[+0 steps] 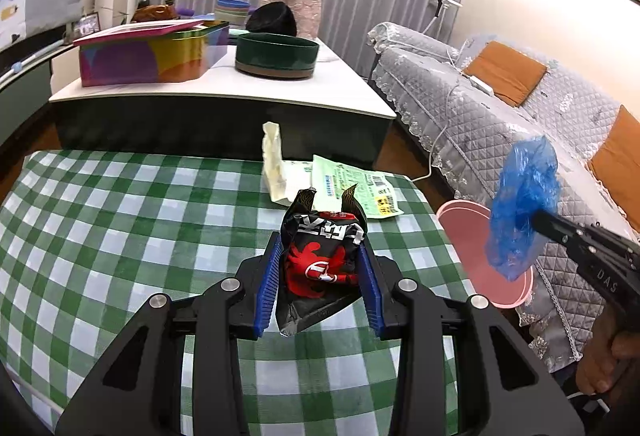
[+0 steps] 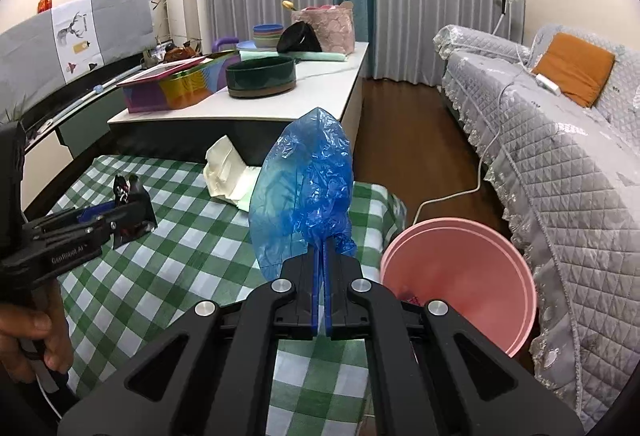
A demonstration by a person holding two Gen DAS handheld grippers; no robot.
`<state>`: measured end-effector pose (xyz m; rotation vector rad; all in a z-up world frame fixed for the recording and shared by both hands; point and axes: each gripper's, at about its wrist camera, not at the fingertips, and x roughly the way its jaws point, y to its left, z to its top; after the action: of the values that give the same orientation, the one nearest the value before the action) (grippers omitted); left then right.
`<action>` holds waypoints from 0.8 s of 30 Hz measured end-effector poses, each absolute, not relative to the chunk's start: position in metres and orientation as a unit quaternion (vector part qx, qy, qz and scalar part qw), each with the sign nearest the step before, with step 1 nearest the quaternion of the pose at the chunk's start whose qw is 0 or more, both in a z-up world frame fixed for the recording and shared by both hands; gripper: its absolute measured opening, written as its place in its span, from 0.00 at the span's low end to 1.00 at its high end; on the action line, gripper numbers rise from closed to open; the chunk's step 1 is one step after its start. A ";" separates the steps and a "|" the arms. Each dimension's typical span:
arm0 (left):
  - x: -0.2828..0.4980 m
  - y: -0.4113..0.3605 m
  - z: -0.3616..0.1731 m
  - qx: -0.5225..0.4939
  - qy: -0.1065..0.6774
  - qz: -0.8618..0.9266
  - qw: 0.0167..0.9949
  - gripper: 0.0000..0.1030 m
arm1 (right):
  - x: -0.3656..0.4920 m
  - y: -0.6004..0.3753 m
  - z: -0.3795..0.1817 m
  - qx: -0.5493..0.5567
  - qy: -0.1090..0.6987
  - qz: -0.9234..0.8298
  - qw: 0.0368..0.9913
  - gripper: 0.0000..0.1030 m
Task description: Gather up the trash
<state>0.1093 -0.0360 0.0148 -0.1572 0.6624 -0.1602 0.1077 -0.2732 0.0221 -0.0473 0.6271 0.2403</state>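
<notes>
Glossy black-and-red foil, crinkled and creased: in the left wrist view the crumpled snack wrapper (image 1: 320,264) sits clamped between the ribbed blue pads of my left gripper (image 1: 322,272), held just above the green-and-white checked tablecloth (image 1: 120,236). Beyond it lie a folded cream paper carton (image 1: 276,164) and a flat pale-green printed packet (image 1: 352,188), not yet collected. At the right edge the round pink plastic bin (image 1: 472,256) stands beside the table, against the quilted grey sofa cover (image 1: 500,124). In the right wrist view my right gripper (image 2: 322,256) is pressed fully together on the gathered end of a thin, translucent blue plastic bag (image 2: 304,192), which billows upright above the jaws; the pink bin (image 2: 460,276) opens just to its right, below table level. I judge two risks: the slick foil could slip from the left pads if tilted, and the featherweight bag could cling to the pads or drift past the rim on release.
</notes>
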 end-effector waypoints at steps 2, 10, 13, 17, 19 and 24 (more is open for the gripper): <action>0.109 -0.040 0.014 -0.073 0.323 -0.083 0.940 0.35 | 0.107 -0.275 0.023 -0.024 0.306 0.116 0.945 0.02; 0.104 -0.052 0.016 -0.058 0.313 -0.094 0.943 0.35 | 0.107 -0.285 0.025 -0.019 0.302 0.108 0.947 0.02; 0.103 -0.056 0.017 -0.056 0.312 -0.097 0.944 0.35 | 0.110 -0.288 0.025 -0.015 0.303 0.105 0.947 0.02; 0.104 -0.058 0.017 -0.057 0.313 -0.099 0.943 0.35 | 0.111 -0.291 0.027 -0.013 0.301 0.102 0.948 0.02; 0.104 -0.058 0.018 -0.059 0.313 -0.101 0.942 0.35 | 0.112 -0.292 0.028 -0.011 0.300 0.100 0.948 0.02; 0.105 -0.060 0.021 -0.065 0.314 -0.104 0.942 0.35 | 0.115 -0.298 0.028 -0.004 0.302 0.096 0.949 0.02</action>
<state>0.1048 -0.0599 0.0215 -0.1329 0.6396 -0.2121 0.1147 -0.2981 0.0285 -0.0074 0.6142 0.1954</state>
